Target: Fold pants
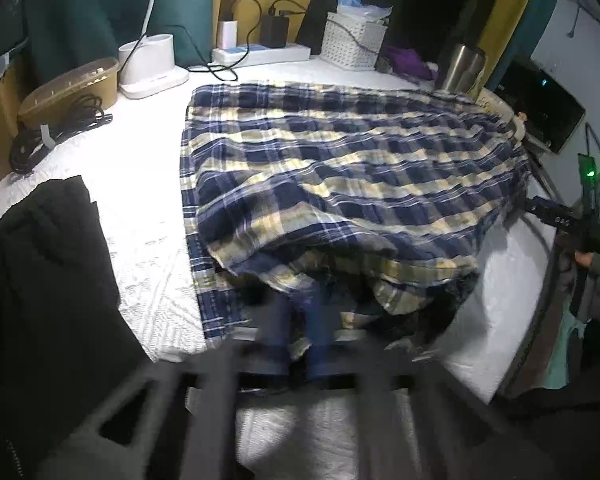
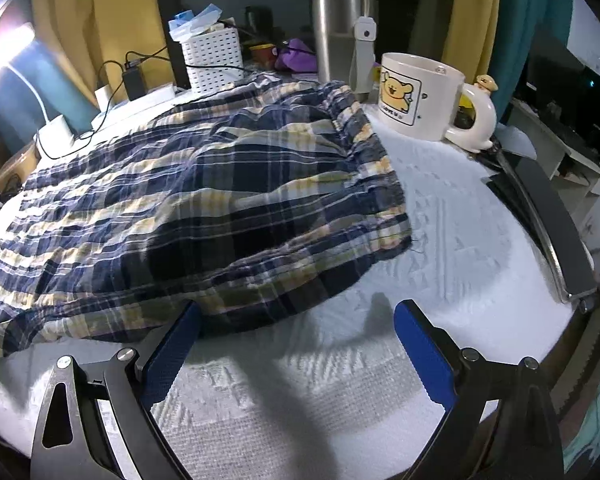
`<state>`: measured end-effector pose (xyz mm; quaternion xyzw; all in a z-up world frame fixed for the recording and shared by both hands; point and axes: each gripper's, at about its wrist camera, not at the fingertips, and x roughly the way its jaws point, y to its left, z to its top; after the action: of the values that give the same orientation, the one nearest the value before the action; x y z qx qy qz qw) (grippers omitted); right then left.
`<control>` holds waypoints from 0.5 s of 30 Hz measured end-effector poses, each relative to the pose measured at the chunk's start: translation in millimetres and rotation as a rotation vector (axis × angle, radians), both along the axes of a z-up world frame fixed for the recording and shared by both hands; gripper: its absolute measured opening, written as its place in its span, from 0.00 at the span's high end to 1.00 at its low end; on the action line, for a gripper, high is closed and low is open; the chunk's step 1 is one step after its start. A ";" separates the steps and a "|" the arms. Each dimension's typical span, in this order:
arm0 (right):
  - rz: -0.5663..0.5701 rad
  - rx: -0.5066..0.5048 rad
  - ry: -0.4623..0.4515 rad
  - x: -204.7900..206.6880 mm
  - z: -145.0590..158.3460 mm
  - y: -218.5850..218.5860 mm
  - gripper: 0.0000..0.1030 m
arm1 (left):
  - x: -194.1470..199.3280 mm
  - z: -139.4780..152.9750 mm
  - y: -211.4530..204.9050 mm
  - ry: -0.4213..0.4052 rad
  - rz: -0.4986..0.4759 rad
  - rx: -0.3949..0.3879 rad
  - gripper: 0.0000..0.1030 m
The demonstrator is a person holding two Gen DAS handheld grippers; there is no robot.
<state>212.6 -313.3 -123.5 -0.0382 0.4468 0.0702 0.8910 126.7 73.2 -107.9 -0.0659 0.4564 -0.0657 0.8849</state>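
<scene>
Nearest in the right wrist view, the right tongs (image 2: 296, 320) are seen with their blue pads spread wide and nothing held between them; the left pad (image 2: 172, 352) is tucked against the near hem of the plaid pants (image 2: 204, 200), while the other pad lies apart on the white textured tabletop (image 2: 460, 232).

In the left wrist view the left tongs (image 1: 300, 344) are blurred by motion, and the near edge of the pants (image 1: 340, 184) is draped over their tips, so it cannot be told whether cloth is gripped or the tongs stand parted. A black garment (image 1: 44, 280) is laid at the near left corner of the tabletop (image 1: 140, 184), just beside the pants.

The pants are spread across the middle of the tabletop, rumpled, with one layer turned over another along the near side.

Farther back, a bear mug (image 2: 420, 96) is placed near the pants' far right corner, not touching them as far as can be seen. Behind it a steel tumbler (image 2: 336, 36) is set, and a white perforated basket (image 2: 214, 60) beside a power strip (image 1: 260, 54) with chargers plugged in. At the far left a coil of black cable (image 1: 56, 132) is heaped before a brown lidded container (image 1: 72, 88), with a white lamp base (image 1: 152, 68) beside it.
</scene>
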 end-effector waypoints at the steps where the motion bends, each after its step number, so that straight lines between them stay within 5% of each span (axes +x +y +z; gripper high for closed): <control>1: 0.001 0.000 0.003 0.0 -1.4 0.8 0.05 | -1.2 0.9 -0.2 -0.006 -0.004 0.004 1.00; 9: -0.010 -0.020 -0.011 -8.7 2.3 5.5 0.05 | -38.6 28.9 18.9 -0.029 -0.086 -0.109 1.00; 15: 0.072 0.024 -0.096 -27.9 41.4 49.1 0.05 | -55.5 25.3 33.7 -0.014 -0.090 -0.094 1.00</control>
<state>184.7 -264.2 -82.2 -0.0468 0.4009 0.1054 0.9088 71.3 106.9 -82.6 -0.0864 0.4491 -0.1275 0.8801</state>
